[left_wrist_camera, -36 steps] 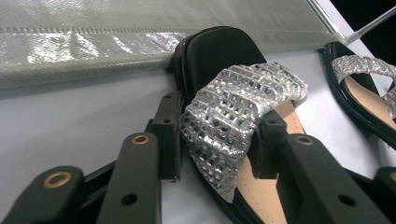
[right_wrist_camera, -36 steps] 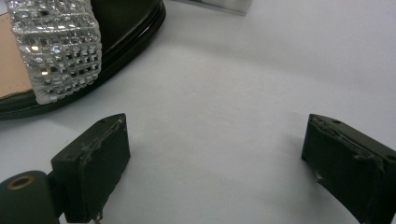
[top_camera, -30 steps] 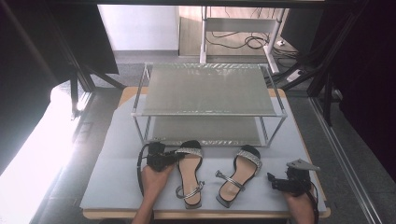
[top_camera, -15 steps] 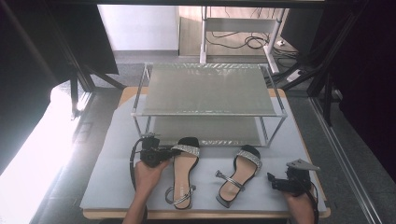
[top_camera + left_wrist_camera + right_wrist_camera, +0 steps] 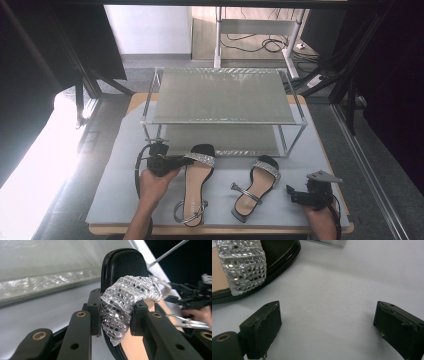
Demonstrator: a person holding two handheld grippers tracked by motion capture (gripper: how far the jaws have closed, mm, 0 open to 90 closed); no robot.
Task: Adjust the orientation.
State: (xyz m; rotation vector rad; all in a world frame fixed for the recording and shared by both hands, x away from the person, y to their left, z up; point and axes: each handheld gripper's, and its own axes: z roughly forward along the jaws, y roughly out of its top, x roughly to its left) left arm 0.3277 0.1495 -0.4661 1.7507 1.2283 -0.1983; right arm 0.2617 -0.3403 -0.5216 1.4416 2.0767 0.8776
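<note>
Change since half a second ago: the left sandal (image 5: pixel 195 186) has swung straighter, its toe now toward the rack (image 5: pixel 222 95) at the far edge of the desk (image 5: pixel 115 200); the right sandal (image 5: pixel 255 187) and right gripper (image 5: pixel 295 196) are unmoved.

Left gripper (image 5: pixel 115 315): closed on the sandal's sequinned strap (image 5: pixel 126 297), one jaw each side.

Right gripper: jaws wide apart, empty, resting near the desk's near right corner, just beside the right sandal.

Handling, by judgement: light shoe, stiff flat sole, soft strap that crumples and lets the sole swing. Your hold on the strap suits dragging; for lifting onto the rack, expect the heel to droop.
</note>
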